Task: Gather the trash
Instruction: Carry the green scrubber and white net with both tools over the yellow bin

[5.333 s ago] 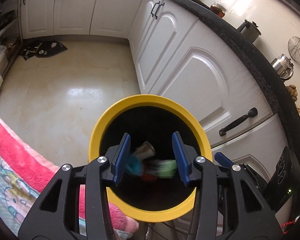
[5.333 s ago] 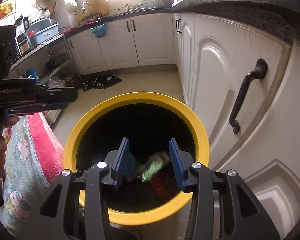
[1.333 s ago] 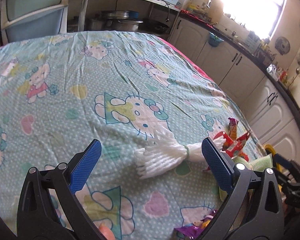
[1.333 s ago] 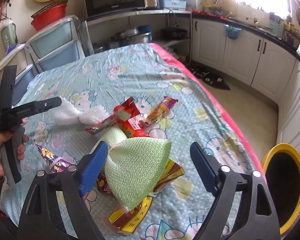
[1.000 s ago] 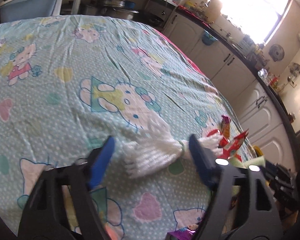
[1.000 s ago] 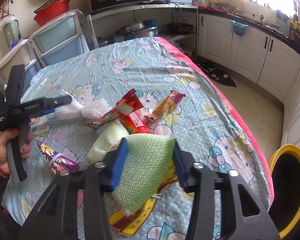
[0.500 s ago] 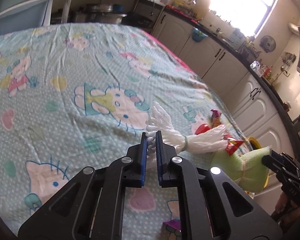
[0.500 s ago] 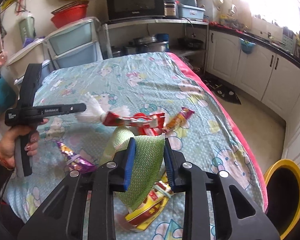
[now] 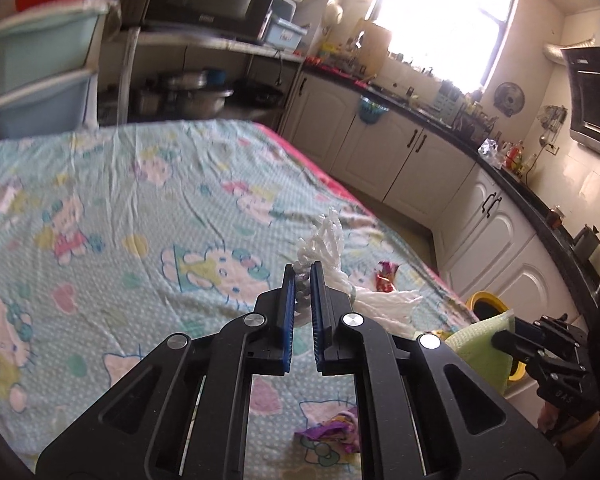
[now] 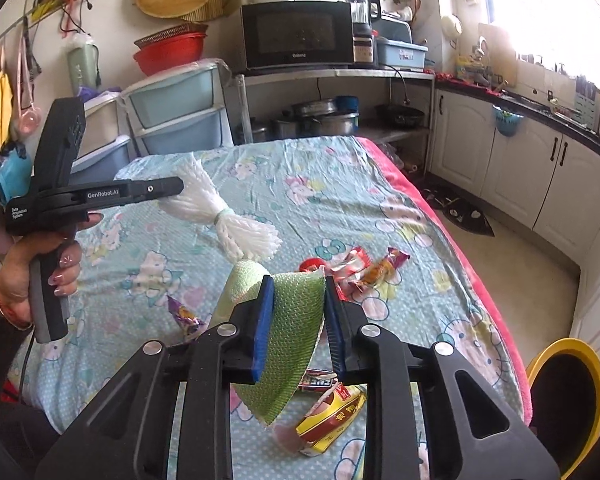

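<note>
My left gripper [image 9: 301, 278] is shut on a white foam net sleeve [image 9: 332, 280] and holds it above the patterned bedsheet [image 9: 120, 216]; the sleeve also shows in the right wrist view [image 10: 228, 216]. My right gripper [image 10: 296, 288] is shut on a green foam net [image 10: 288, 340], lifted off the sheet. Red and orange snack wrappers [image 10: 364, 266], a purple wrapper [image 10: 186, 316] and a red-yellow packet [image 10: 332, 416] lie on the sheet. The yellow-rimmed bin [image 10: 568, 396] stands on the floor at the right.
White kitchen cabinets [image 10: 532, 168] line the right side. Plastic drawers [image 10: 180, 116] and a shelf with a microwave [image 10: 296, 36] stand behind the bed. A pink blanket edge [image 10: 440, 216] runs along the bed's right side.
Both grippers have risen from the sheet with their nets since half a second ago. The white sleeve now hangs clear of the wrappers.
</note>
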A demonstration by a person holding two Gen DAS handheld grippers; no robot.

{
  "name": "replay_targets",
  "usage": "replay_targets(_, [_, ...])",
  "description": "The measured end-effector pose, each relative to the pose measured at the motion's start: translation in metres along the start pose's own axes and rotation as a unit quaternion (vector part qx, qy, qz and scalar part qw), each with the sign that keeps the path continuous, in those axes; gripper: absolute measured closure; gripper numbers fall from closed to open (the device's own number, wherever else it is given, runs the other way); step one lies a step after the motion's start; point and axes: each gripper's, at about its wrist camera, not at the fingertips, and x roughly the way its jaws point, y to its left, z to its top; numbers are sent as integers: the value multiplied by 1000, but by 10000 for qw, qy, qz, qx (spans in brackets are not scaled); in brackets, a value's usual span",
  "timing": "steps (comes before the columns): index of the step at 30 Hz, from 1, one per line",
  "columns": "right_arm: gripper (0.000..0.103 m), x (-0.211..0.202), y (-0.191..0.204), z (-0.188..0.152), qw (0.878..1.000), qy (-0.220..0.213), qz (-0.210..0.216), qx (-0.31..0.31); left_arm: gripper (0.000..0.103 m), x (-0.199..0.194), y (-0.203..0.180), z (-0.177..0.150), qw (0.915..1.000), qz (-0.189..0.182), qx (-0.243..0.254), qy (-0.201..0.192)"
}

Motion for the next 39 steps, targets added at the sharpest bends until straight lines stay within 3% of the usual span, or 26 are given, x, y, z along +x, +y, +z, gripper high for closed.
replay_targets(15, [80,-43,-11,-1,9989,-367,-268,135,99,-21,-62,21,9970,-451,502,-365])
replay_targets(39, [80,-120,-93,-28,9831,-776,-1360,947,99,28,-199,35,9801,-1499,1285,-191])
